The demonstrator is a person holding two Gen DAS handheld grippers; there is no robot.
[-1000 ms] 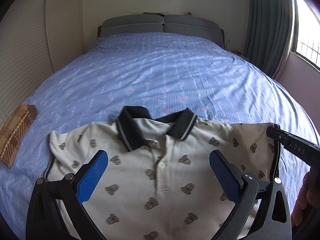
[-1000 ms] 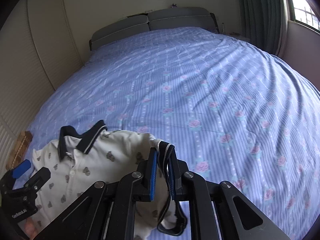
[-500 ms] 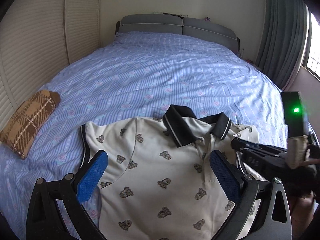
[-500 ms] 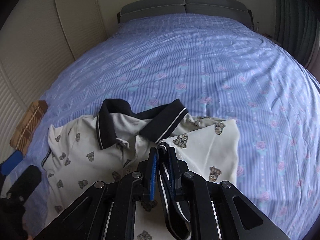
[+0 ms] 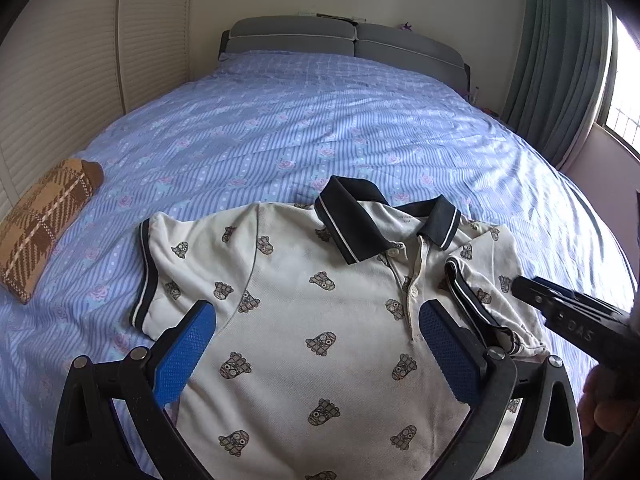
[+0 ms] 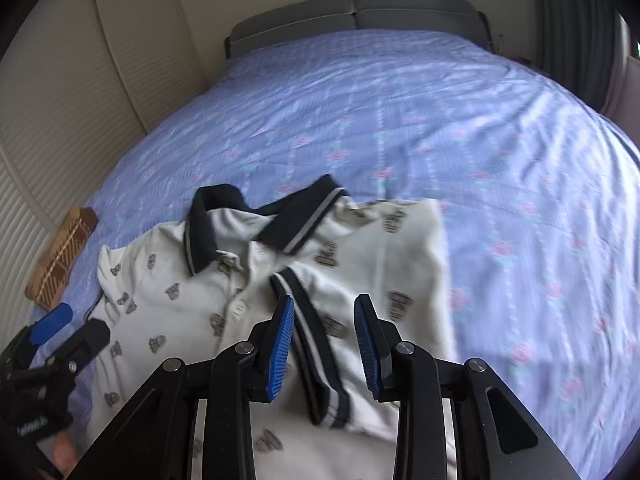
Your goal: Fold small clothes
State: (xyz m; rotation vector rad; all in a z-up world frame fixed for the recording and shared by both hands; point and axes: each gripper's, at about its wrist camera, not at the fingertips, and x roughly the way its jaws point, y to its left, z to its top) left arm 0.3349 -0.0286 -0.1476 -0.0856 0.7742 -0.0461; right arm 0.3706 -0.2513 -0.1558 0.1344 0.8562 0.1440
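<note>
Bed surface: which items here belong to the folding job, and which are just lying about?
Part of the job:
- polo shirt, one sleeve folded across its front
- left tool, open
- right tool, opening over that sleeve

Lying about:
- brown plaid item
- bed sheet

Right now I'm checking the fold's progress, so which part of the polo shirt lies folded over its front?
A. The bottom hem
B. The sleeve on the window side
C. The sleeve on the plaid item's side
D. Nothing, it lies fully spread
B: the window-side sleeve lies doubled over the polo shirt beside its buttons, while the other sleeve is spread flat on the bed.
</note>
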